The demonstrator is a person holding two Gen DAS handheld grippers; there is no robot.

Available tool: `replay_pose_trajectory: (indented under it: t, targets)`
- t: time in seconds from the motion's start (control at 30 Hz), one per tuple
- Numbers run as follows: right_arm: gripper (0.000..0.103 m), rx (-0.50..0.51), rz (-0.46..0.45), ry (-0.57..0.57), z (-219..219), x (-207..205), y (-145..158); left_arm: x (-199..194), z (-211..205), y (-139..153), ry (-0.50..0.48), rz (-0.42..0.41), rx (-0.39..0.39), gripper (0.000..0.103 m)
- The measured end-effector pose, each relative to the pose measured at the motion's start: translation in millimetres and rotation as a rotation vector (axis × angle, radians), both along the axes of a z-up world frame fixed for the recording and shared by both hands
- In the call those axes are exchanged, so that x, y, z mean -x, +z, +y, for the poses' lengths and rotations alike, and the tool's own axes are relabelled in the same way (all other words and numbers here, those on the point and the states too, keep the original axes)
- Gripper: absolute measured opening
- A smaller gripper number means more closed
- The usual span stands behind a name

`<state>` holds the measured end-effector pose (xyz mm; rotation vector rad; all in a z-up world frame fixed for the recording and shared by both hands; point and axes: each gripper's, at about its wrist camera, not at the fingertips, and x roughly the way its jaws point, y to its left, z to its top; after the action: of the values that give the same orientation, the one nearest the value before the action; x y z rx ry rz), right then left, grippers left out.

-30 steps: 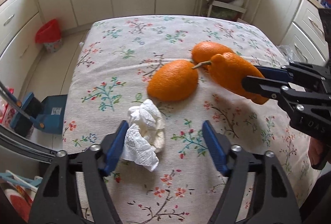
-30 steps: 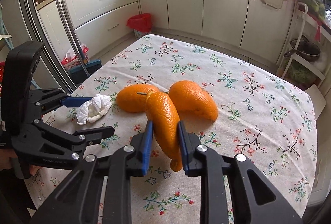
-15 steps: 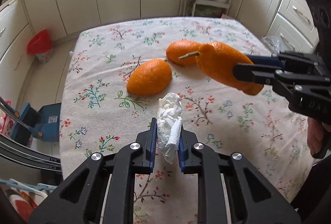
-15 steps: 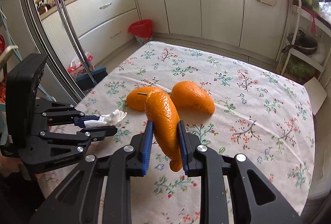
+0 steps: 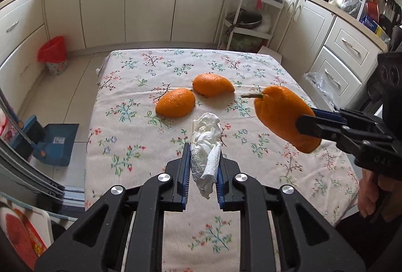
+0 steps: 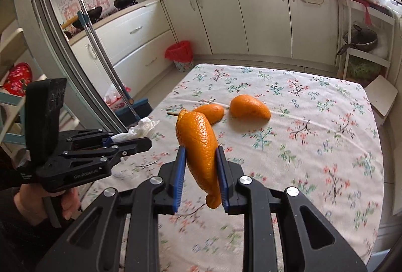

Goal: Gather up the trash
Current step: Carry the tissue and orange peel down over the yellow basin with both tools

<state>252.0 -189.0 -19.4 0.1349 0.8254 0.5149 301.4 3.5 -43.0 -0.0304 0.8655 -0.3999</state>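
Observation:
My left gripper (image 5: 202, 166) is shut on a crumpled white tissue (image 5: 206, 143), held above the floral tablecloth (image 5: 130, 141); from the right wrist view the tissue (image 6: 140, 127) pokes out past that gripper (image 6: 130, 140). My right gripper (image 6: 201, 171) is shut on a long piece of orange peel (image 6: 201, 148) with a stem, lifted off the table; in the left wrist view that peel (image 5: 284, 118) hangs at the right. Two more orange peel pieces (image 5: 176, 106) (image 5: 212, 84) lie on the cloth in the middle of the table.
A small bin with a red bag (image 6: 179, 54) stands on the floor by the cabinets beyond the table's far left corner. A blue dustpan (image 5: 56, 141) and a broom (image 6: 110, 76) rest left of the table. A white rack (image 5: 248, 18) with pots stands behind.
The left gripper closed on the tissue and lifted it off the cloth. Both grippers rose and drew back from the table, the right one still carrying its peel.

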Motion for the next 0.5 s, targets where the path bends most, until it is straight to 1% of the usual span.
replay_pose_trajectory:
  t: [0.23,0.5]
  targets:
    - [0.025,-0.021,-0.006,0.015,2.6,36.9,5.1,29.7,6.2,5.5,0.011,-0.004,0.036,0.016]
    - [0.025,-0.039,0.001,0.027,1.9,84.4,3.7,78.1,4.0,1.5,0.007,0.004,0.052,0.016]
